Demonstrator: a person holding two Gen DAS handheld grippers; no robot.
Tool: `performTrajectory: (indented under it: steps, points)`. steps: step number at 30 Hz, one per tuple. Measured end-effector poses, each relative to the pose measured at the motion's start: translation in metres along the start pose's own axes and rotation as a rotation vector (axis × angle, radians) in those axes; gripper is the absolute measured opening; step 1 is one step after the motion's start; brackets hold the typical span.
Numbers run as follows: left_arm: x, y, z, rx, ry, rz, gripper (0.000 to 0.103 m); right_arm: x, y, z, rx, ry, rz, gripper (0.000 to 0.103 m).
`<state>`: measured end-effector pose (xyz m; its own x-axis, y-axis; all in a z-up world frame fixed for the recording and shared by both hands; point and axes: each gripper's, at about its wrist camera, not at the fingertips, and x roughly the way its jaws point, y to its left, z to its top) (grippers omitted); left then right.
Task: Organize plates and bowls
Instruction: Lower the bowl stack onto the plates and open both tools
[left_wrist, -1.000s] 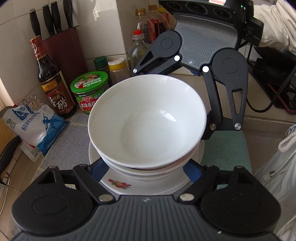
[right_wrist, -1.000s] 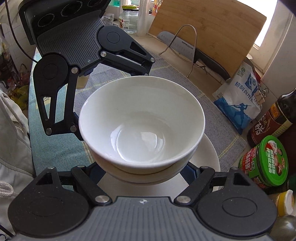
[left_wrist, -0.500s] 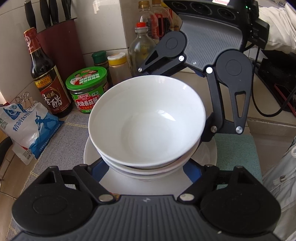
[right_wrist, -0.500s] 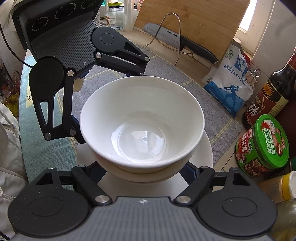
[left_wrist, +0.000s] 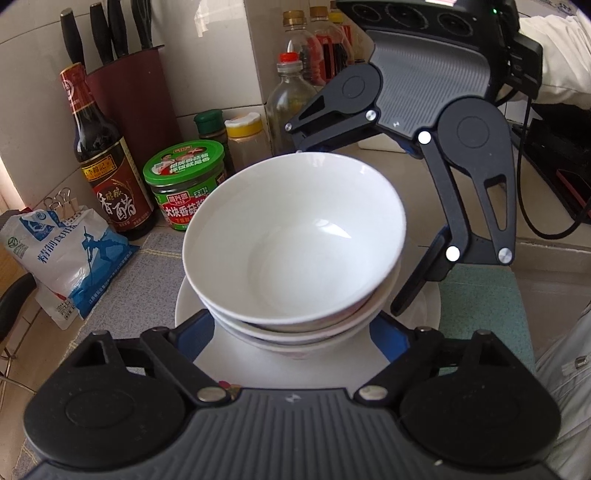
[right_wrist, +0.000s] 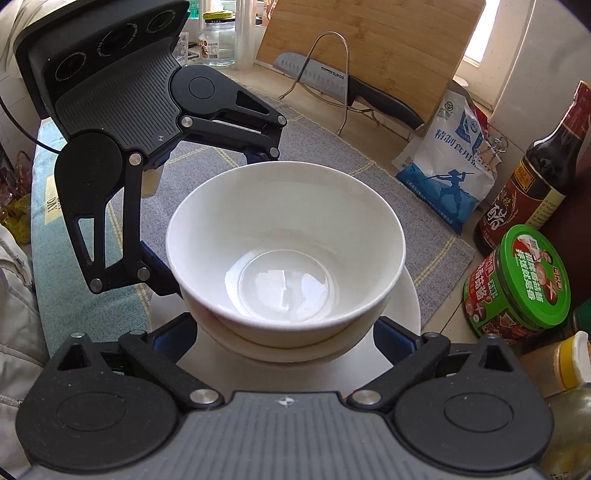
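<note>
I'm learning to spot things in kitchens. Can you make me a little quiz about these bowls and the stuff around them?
1. True or false: the stacked bowls sit on a white plate.
2. The lid on the sauce jar is: A red, B green, C blue?
3. Fill in: the knife leans against a wooden cutting ____.

Key: 1 true; 2 B; 3 board.

We see plain white bowls (left_wrist: 295, 240) stacked on a white plate (right_wrist: 406, 295), a grey mat (right_wrist: 332, 155) crossed by thin yellow lines, a green-lidded jar (left_wrist: 184, 162), and a blue-and-white bag (left_wrist: 62, 258).
</note>
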<state>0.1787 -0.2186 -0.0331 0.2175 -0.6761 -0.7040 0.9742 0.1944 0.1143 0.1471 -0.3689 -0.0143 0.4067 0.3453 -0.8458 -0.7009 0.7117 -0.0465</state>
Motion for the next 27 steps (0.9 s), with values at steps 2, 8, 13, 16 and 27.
performTrajectory:
  steps: [2,8,13,16,27]
  points:
    - [-0.008,0.001,-0.004,-0.016,-0.017,0.005,0.096,-0.001,0.005,0.001,0.006,0.014,-0.034,0.103]
    - [-0.051,-0.007,-0.019,-0.072,-0.150,0.190,0.100,-0.017,0.028,0.003,0.076,0.048,-0.171,0.103]
    - [-0.106,-0.014,-0.020,-0.105,-0.323,0.371,0.103,-0.041,0.065,0.022,0.135,0.068,-0.346,0.103]
    - [-0.127,-0.017,-0.020,-0.155,-0.326,0.398,0.102,-0.060,0.086,0.037,0.258,0.030,-0.468,0.103]
    - [-0.167,-0.039,-0.027,-0.505,-0.054,0.370,0.102,-0.083,0.162,0.039,0.962,-0.108,-0.770,0.103]
